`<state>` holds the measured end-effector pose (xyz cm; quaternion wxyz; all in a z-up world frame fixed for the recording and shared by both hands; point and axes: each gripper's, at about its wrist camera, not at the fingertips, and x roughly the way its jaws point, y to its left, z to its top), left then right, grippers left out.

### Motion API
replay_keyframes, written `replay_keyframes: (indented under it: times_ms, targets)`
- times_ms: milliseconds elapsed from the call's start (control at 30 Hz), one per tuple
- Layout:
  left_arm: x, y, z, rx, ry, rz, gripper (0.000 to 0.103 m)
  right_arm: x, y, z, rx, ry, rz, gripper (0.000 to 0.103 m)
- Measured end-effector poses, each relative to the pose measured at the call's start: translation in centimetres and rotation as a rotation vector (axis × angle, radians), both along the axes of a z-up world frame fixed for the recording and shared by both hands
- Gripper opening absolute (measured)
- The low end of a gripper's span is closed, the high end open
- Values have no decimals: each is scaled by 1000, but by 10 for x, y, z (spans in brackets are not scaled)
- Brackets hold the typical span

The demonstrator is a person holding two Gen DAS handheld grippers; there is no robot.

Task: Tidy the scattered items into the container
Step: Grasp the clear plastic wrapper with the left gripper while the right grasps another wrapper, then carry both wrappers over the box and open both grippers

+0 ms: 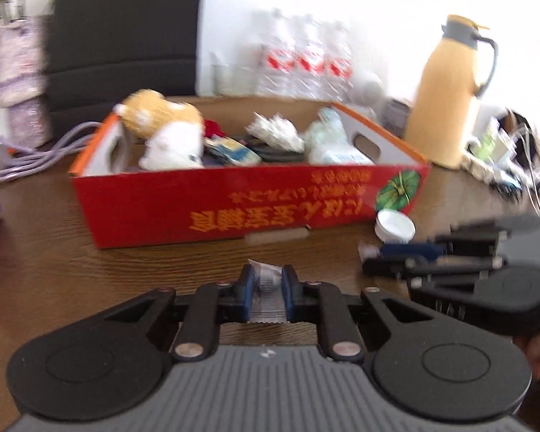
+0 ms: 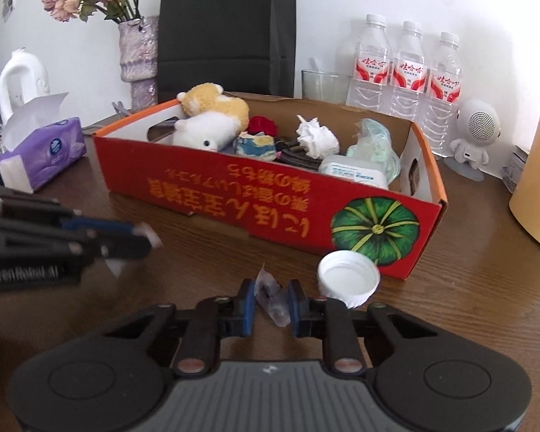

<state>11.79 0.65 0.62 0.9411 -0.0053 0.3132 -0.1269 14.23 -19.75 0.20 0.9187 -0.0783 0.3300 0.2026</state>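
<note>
The red cardboard box (image 1: pixel 205 208) stands on the brown table and holds plush toys, crumpled paper and packets; it also shows in the right wrist view (image 2: pixel 234 194). My left gripper (image 1: pixel 267 280) is shut on a clear plastic wrapper (image 1: pixel 268 295), held in front of the box. My right gripper (image 2: pixel 271 300) is shut on a crumpled clear wrapper (image 2: pixel 270 297). A white jar lid (image 2: pixel 347 277) lies on the table by the box's near right corner, just right of my right gripper; it also shows in the left wrist view (image 1: pixel 394 225). Each gripper appears in the other's view: the right gripper (image 1: pixel 369 255) and the left gripper (image 2: pixel 145 239).
A purple tissue pack (image 2: pixel 45 156), a vase of dried flowers (image 2: pixel 138 50) and a black bag (image 2: pixel 226 25) stand at the back left. Three water bottles (image 2: pixel 408 68), a glass (image 2: pixel 322 84), a white robot-shaped speaker (image 2: pixel 475 133) and a yellow thermos (image 1: pixel 450 93) stand behind and right of the box.
</note>
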Motion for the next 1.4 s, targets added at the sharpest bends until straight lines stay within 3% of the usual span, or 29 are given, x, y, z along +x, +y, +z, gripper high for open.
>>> replay_keyframes:
  times_ms: [133,367,533,700,867,1167,1300,1400]
  targets:
    - [-29,6,14,-2,-36,105,17,-29,3,14,-5,-72,-74,14]
    - [-119,-2,24,8,-176,227,17,-125,-14,36,163,-145,-158,14]
    - [-167,-11,11,-20,-89,220,17,-185,-27,28,170,-174,-136,15]
    - [-215,-18,12,-7,-141,210,17,-234,-37,21,200,-161,-171,15]
    - [-236,-20,16,-20,-179,190,17,-263,-42,23,227,-224,-189,15]
    - [-233,-15,34,-35,-283,230,17,-268,-34,41,224,-359,-178,15]
    - [-188,-9,58,-41,-355,218,17,-233,-30,58,228,-388,-160,15]
    - [-124,-5,87,-15,-399,231,17,-183,-27,81,213,-452,-151,15]
